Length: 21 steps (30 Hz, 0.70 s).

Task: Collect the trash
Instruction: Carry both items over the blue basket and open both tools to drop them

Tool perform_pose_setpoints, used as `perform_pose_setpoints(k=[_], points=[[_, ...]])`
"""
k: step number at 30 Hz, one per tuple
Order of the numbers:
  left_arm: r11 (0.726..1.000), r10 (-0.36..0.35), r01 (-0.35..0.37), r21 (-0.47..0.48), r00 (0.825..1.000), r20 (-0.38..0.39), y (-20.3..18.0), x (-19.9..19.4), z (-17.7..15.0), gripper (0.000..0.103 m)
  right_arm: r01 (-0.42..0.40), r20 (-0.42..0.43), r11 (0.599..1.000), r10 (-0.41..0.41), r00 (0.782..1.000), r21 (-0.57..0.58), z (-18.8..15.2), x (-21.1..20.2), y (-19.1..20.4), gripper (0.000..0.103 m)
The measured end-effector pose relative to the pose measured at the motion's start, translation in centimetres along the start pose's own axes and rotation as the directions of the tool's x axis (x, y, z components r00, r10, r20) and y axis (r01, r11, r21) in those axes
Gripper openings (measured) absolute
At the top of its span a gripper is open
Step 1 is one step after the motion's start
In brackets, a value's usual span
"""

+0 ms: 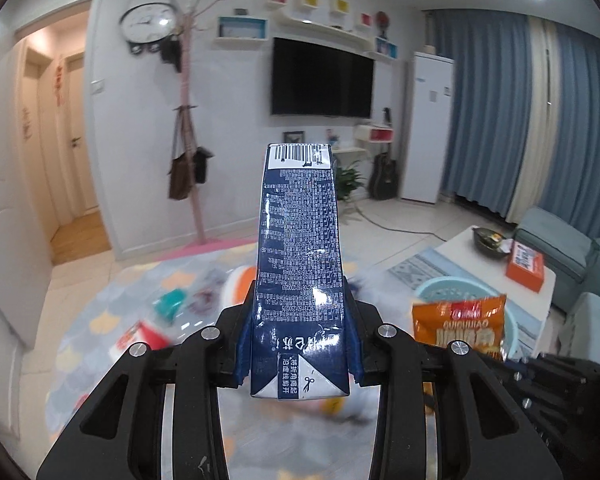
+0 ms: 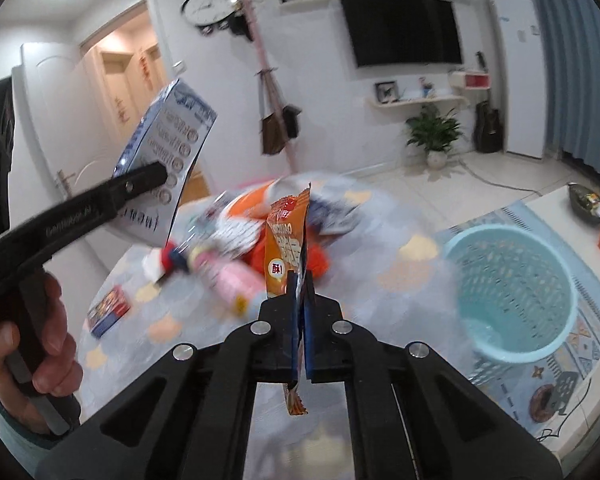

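Above the littered mat (image 2: pixel 380 240), we grip a milk carton (image 1: pixel 300 264) in the left gripper (image 1: pixel 300 344) and a snack packet (image 2: pixel 288 240) in the right gripper (image 2: pixel 300 304); the basket (image 2: pixel 512 292) looks nearly empty, and plenty of trash remains.

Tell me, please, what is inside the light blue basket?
In the right wrist view, the light blue basket shows only its perforated wall and part of a bare bottom. Its near rim hides the rest; no trash is visible inside.
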<state>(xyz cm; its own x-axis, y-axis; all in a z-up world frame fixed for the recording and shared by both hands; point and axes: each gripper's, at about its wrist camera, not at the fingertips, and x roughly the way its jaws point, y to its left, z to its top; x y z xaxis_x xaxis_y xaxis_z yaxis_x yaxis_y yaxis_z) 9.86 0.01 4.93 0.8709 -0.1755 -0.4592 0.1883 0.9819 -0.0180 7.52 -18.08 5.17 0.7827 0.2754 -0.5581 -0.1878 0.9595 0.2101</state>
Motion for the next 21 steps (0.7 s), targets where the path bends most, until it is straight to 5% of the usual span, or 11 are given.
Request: perform_pose_setpoints(k=[6,11,21], points=[[0.989,-0.142,0.144,0.034,0.989,-0.049,-5.5,4.2,1.4,0.035,0.178,0.048,0.982,-0.181,0.982,0.068,1.7,0.0,-6.7,0.001],[0.943,-0.331,0.334,-0.006,0.93,-0.158,-10.7,10.1,1.3,0.035,0.332,0.022,0.934,-0.338,0.941,0.133,1.8,1.9,-13.0,0.001],[0.918,-0.368,0.396,0.01,0.864,-0.343,-19.7,20.8,-2.4,0.035,0.446,-0.166,0.866,-0.416,0.894,0.228,-1.6,6.7,-22.2,0.001]])
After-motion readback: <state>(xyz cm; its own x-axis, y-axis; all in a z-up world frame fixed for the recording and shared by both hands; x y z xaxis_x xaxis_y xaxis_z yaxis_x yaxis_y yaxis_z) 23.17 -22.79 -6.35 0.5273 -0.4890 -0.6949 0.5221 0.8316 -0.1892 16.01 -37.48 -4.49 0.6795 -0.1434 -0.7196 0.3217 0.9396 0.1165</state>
